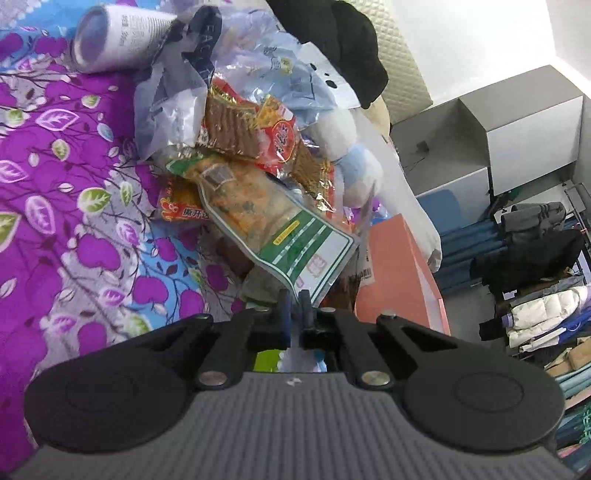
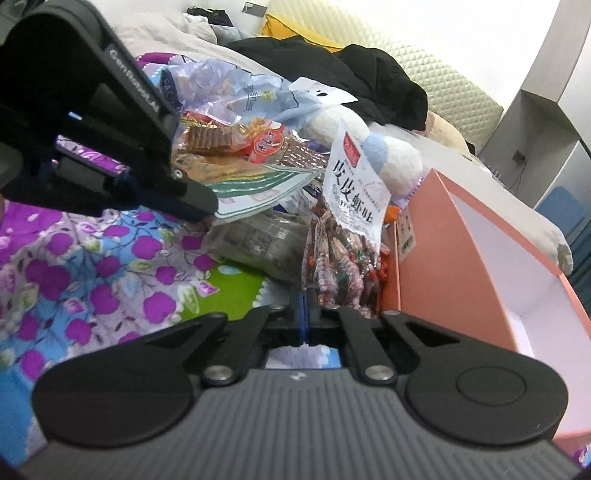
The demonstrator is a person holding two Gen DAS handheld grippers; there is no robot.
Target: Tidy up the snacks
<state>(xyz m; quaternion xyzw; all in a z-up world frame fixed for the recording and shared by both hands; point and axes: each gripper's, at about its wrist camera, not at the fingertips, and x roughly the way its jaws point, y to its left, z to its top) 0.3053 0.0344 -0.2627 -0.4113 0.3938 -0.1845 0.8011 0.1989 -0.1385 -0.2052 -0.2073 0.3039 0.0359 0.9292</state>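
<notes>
A pile of snack bags lies on a floral bedsheet [image 1: 74,192]. My left gripper [image 1: 294,297] is shut on the lower edge of a green-and-white snack bag [image 1: 280,229]; the right wrist view shows that gripper [image 2: 205,206] pinching the same bag [image 2: 258,184] from the left. My right gripper [image 2: 308,300] is shut on the bottom corner of a clear shrimp snack bag [image 2: 343,266] with a white header, which stands upright beside an open orange box [image 2: 424,240]. A red biscuit pack [image 1: 251,129] lies behind the green bag.
The orange box [image 1: 399,273] stands open at the right with a white inside. A white-and-blue plush toy [image 1: 351,147], black clothing [image 1: 351,44], a crumpled clear bag [image 1: 170,107] and a white cylinder [image 1: 118,33] crowd the back. Shelves with folded clothes stand far right.
</notes>
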